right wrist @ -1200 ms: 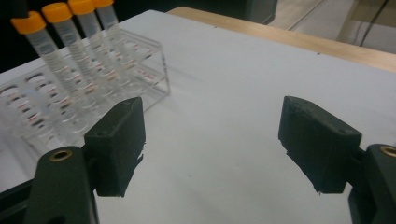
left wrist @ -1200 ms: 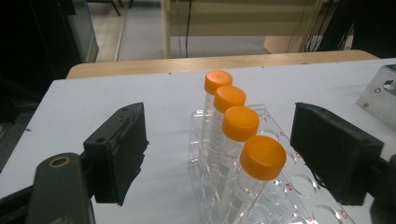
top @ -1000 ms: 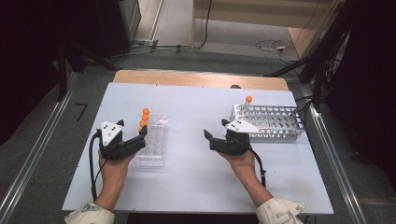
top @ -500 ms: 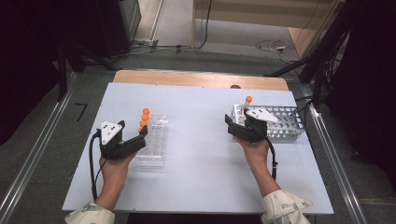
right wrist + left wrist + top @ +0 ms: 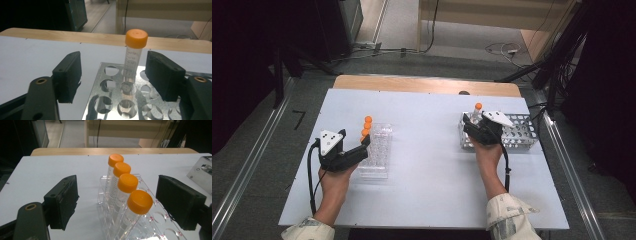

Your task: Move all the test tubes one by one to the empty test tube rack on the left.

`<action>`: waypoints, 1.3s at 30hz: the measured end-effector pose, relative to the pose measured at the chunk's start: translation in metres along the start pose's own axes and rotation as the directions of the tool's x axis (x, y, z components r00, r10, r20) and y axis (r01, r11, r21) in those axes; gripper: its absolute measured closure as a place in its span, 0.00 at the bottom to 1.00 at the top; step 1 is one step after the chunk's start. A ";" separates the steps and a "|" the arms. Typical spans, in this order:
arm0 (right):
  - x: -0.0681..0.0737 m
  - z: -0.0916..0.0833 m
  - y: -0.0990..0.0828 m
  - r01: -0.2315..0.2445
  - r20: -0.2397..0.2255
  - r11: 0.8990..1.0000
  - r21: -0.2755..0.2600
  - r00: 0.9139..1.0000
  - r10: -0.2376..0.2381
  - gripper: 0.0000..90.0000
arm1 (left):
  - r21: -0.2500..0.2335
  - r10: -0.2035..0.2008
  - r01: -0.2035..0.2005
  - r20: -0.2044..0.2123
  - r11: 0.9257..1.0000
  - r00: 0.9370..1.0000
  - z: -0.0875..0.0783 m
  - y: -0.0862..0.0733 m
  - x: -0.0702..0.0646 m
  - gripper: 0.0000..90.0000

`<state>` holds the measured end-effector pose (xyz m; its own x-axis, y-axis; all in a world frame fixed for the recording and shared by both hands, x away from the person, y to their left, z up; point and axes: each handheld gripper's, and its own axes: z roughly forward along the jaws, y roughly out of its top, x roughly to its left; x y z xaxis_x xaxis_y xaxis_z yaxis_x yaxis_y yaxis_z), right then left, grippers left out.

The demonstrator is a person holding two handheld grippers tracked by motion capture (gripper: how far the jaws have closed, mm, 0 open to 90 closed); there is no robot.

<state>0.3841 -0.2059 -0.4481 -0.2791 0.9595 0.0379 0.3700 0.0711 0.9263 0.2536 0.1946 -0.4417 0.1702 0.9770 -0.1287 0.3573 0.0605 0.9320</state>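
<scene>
High view, looking down on a pale worktop (image 5: 427, 170). Largest thing on it: a metal rack (image 5: 522, 132) of round holes, used as the landmark for every place below.

Well to the left of the metal rack, a clear plastic rack (image 5: 377, 155), with a row of four orange-capped tubes (image 5: 366, 127) along the side farthest from the metal rack. At the left end of the metal rack itself, a single tube (image 5: 476, 111), upright in a hole, orange cap on top.

Probably racked this way to keep each tube upright and its cap clear, so a claw can come at the shaft from the side. Looks like tubes being carried from one rack to the other, one at a time; which way, impossible to tell.

Over the left end of the metal rack, the right claw (image 5: 475, 126), hand behind it. Seen in the right gripper view: single tube (image 5: 133, 60) upright between the two black jaws of the right claw (image 5: 116, 75), nearer the right-hand jaw, a gap on each side. Jaws just been closing, pads not yet on the tube, so released for now.

Far left of the metal rack, beside the clear rack, the left claw (image 5: 362, 145). Seen in the left gripper view: the four tubes (image 5: 128, 183) lined up between wide-spread jaws, none touched. Released, likely waiting or ready to steady that rack.
</scene>
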 end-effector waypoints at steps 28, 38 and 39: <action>-0.008 0.025 -0.007 -0.020 0.083 0.998 0.053 0.996 0.015 0.79 | 0.000 0.015 -0.015 0.002 1.000 1.000 0.000 0.000 -0.003 0.21; -0.009 0.020 -0.002 -0.019 0.077 1.000 0.025 0.997 0.018 0.80 | 0.000 0.013 -0.013 0.003 1.000 1.000 0.000 0.000 -0.003 0.21; -0.009 0.020 -0.001 -0.018 0.076 0.999 0.028 0.997 0.016 0.80 | 0.000 0.014 -0.014 0.003 1.000 1.000 0.000 0.000 -0.003 0.21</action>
<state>0.4041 -0.2095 -0.4563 -0.2053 0.9784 0.0246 0.4000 0.0610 0.9145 0.2532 0.1912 -0.4415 0.1785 0.9770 -0.1164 0.3547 0.0465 0.9338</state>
